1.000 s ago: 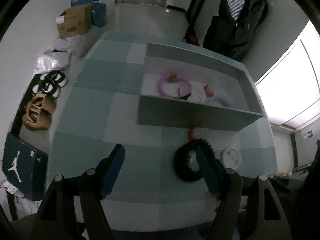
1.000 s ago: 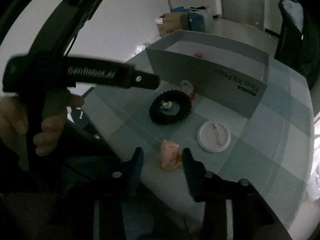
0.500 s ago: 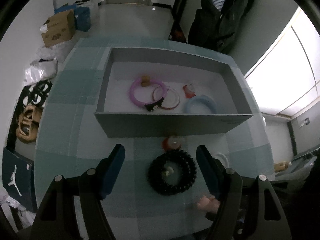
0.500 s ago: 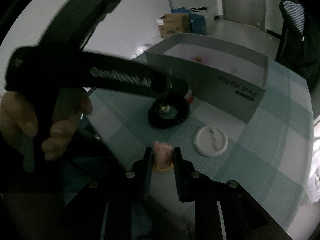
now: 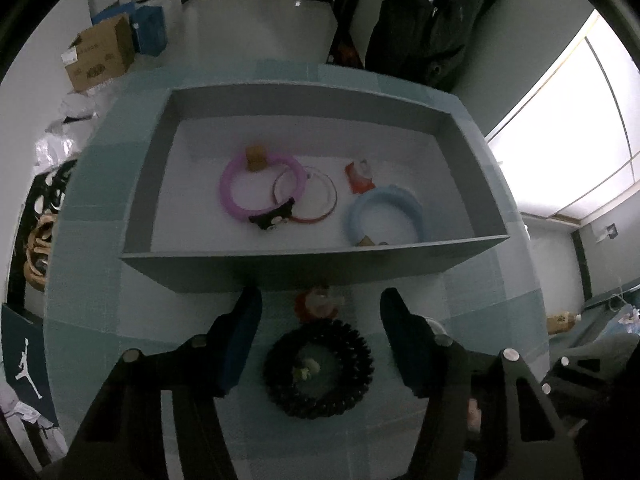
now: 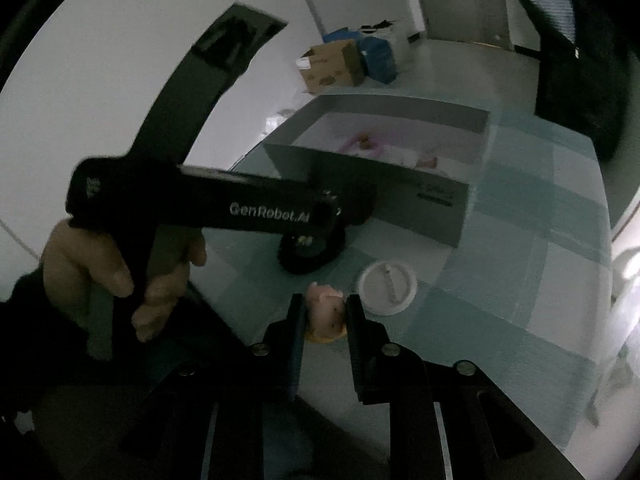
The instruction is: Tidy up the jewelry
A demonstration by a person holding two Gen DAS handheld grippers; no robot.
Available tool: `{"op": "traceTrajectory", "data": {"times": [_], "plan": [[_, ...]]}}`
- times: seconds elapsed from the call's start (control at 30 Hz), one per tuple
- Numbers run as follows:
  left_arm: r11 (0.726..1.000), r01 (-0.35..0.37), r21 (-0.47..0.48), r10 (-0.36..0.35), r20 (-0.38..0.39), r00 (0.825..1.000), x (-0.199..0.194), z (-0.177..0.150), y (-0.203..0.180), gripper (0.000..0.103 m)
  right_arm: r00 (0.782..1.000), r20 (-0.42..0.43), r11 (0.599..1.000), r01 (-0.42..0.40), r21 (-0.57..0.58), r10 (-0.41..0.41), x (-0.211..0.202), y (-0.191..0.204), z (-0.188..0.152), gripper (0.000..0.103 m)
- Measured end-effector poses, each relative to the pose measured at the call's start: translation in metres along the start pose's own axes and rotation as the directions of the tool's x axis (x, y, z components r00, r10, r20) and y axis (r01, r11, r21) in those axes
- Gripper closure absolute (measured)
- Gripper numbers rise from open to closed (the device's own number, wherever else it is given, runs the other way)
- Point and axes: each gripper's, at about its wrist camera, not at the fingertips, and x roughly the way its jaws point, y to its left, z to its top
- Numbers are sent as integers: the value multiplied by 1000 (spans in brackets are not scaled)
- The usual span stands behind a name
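Observation:
My left gripper hangs over the checked teal table, its jaws closing around a black spiky ring without touching it. A small red charm lies just beyond the ring, against the near wall of the grey box. Inside the box lie a pink ring, a thin red-and-white ring, a blue ring and a red charm. My right gripper is shut on a pink pig figure, near a white round badge.
In the right wrist view a hand holds the left gripper's black body in front of the black ring. On the floor stand a cardboard box, shoes and a dark shoebox. A dark jacket hangs behind the table.
My left gripper moved over the black ring toward the box and its jaws narrowed. My right gripper shut on the pink pig and rose slightly with it.

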Motion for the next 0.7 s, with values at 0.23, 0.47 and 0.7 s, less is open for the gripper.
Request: {"op": "traceTrajectory", "data": {"times": [0.23, 0.47, 0.7], "plan": [[1000, 29, -8, -29, -48, 998, 5, 2, 1, 80, 999, 28, 999, -22, 48, 21, -8, -9, 5, 84], [999, 41, -27, -43, -59, 997, 4, 2, 6, 88, 999, 31, 998, -33, 58, 31, -12, -14, 3, 84], [996, 77, -49, -79, -48, 996, -2, 6, 14, 89, 999, 39, 997, -34, 74, 31, -12, -14, 2, 84]]}}
